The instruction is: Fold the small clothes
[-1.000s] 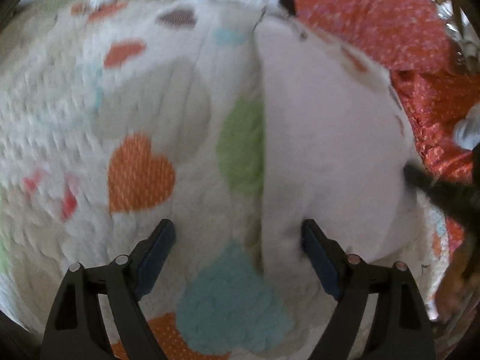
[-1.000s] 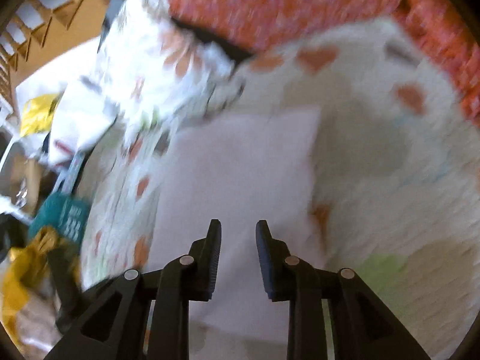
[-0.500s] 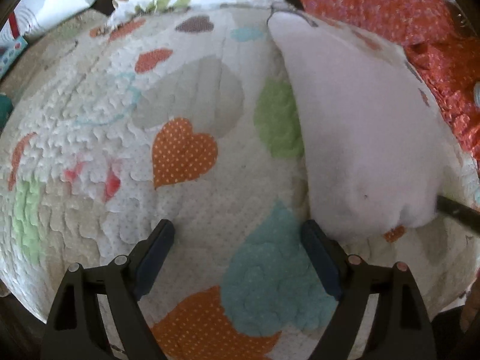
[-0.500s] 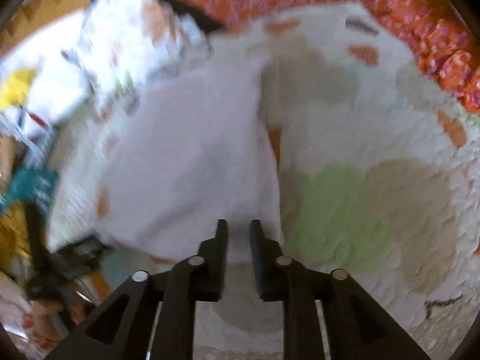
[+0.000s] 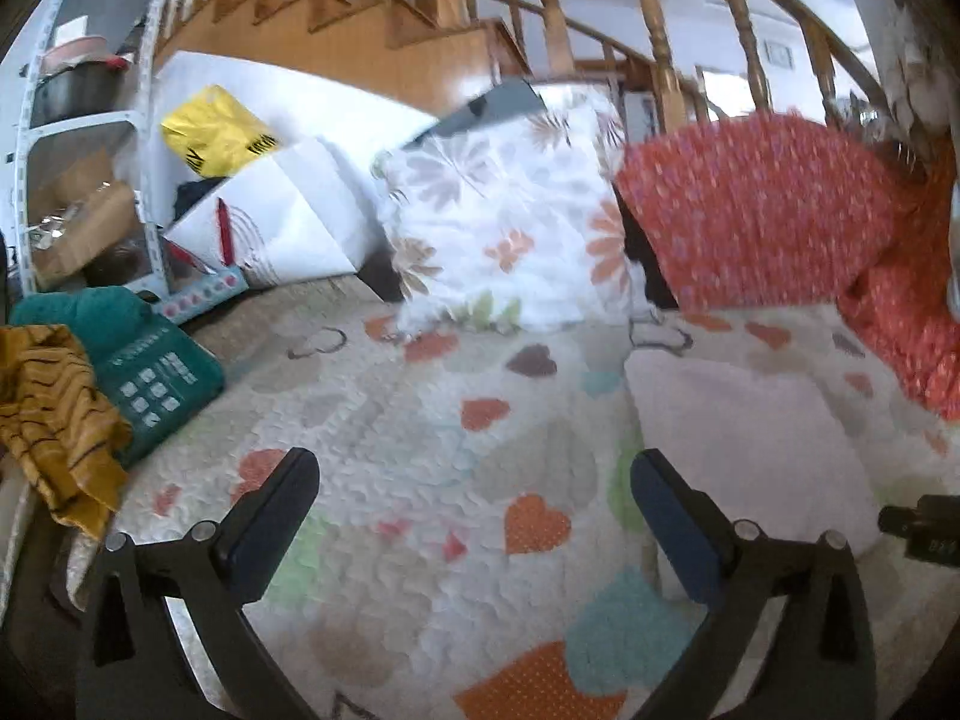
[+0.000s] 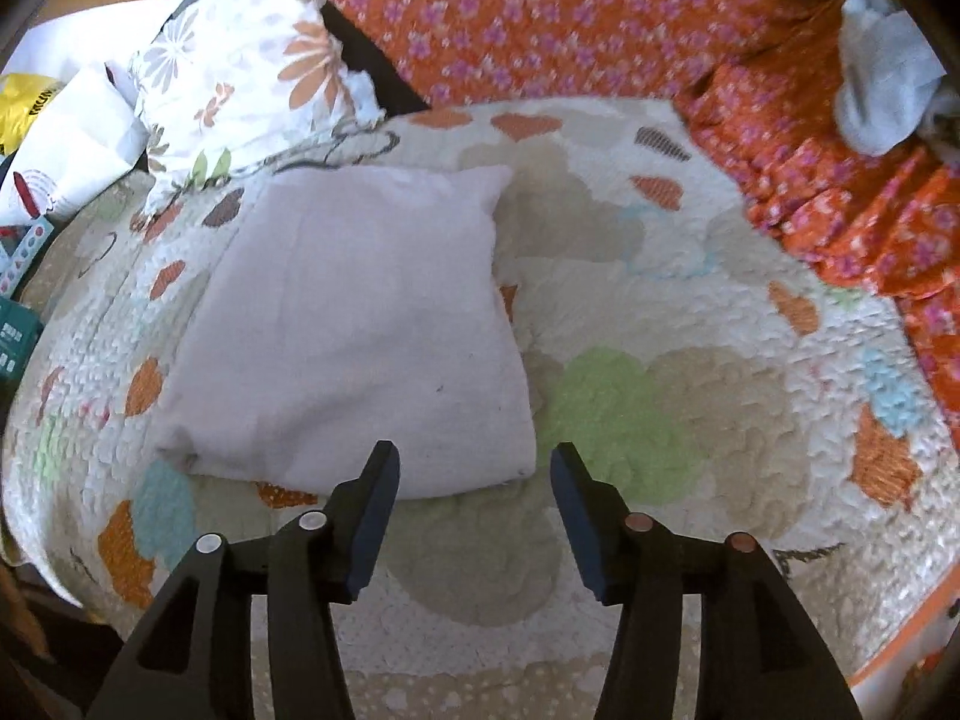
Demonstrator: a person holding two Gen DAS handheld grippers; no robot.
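Note:
A folded pale lilac-white cloth (image 6: pixel 360 324) lies flat on the heart-patterned quilt (image 6: pixel 660 312). It also shows in the left wrist view (image 5: pixel 750 450), to the right. My right gripper (image 6: pixel 474 468) is open and empty, just off the cloth's near edge. My left gripper (image 5: pixel 474 486) is open and empty above the quilt (image 5: pixel 420 450), left of the cloth. The tip of the right gripper (image 5: pixel 918 528) shows at the right edge of the left wrist view.
A floral pillow (image 5: pixel 510 210) and an orange flowered cushion (image 5: pixel 750 204) stand at the back. A teal box (image 5: pixel 150 384) and mustard striped cloth (image 5: pixel 54 420) lie at the left. A light blue cloth (image 6: pixel 882 84) lies far right.
My right gripper has opened, let go of the cloth and drawn back. My left gripper has pulled back and tilted up, so the room behind shows.

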